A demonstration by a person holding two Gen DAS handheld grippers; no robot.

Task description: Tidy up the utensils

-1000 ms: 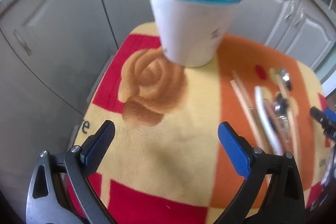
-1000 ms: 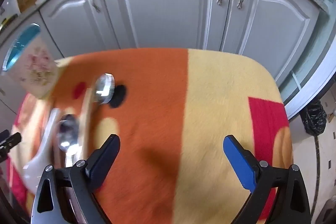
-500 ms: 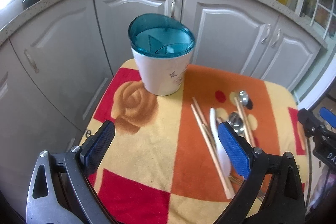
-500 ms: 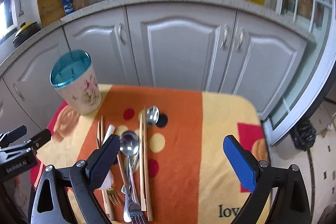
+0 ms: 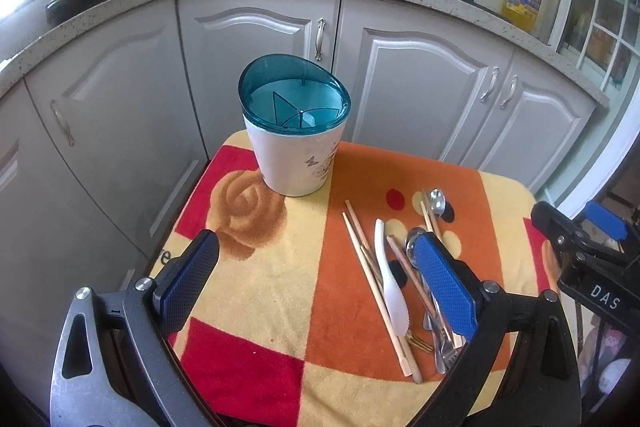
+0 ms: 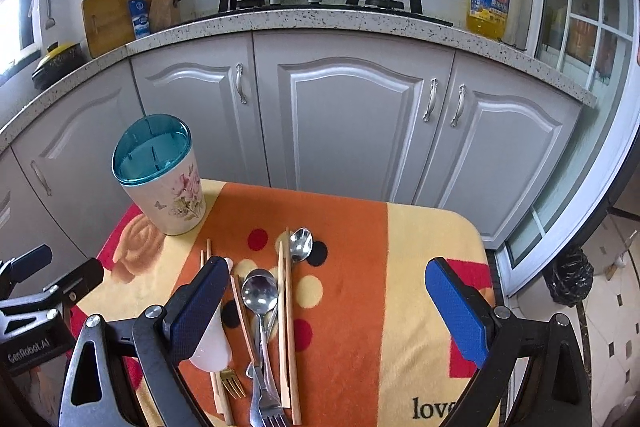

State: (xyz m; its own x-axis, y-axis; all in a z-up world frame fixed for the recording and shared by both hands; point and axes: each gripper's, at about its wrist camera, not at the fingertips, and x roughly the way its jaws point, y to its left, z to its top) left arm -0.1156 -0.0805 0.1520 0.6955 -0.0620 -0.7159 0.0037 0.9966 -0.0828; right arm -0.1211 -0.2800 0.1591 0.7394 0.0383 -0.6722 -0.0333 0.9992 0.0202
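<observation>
Two grippers hover above the blanket-covered table, both with jaws spread wide and gripping nothing. The utensil holder stands upright near the table's far left corner, close to the edge. The utensils, comprising spoons, chopsticks, forks and a white rice paddle, lie in a loose row nearer than the holder and to its right. Bare blanket extends right of the utensils, under the right gripper. The left gripper hangs over open blanket on the near side of the holder.

Teal-lidded floral holder on orange-yellow-red cloth.
</observation>
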